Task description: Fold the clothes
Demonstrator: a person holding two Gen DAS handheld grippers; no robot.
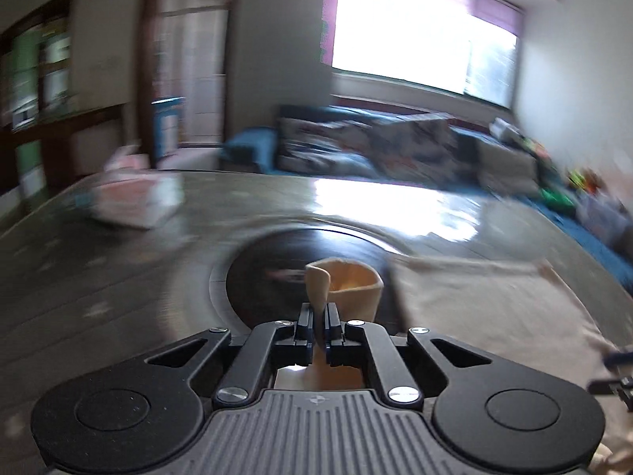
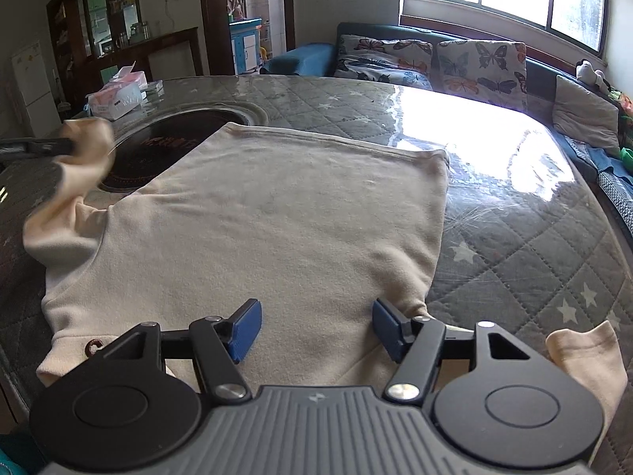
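Between the clamped left hand-held gripper [image 1: 319,316] pads, sweatshirt [image 2: 277,213] cuff; right hand-held gripper [image 2: 316,330] apart above it.

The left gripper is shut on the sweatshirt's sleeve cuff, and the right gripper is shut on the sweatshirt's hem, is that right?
Not quite. The right gripper is open, holding nothing, over the sweatshirt, as the right wrist view shows. The left gripper is shut on the sleeve cuff.

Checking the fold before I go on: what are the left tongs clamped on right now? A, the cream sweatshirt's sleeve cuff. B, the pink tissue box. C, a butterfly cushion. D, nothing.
A: the left tongs are shut on the sleeve cuff of the cream sweatshirt.
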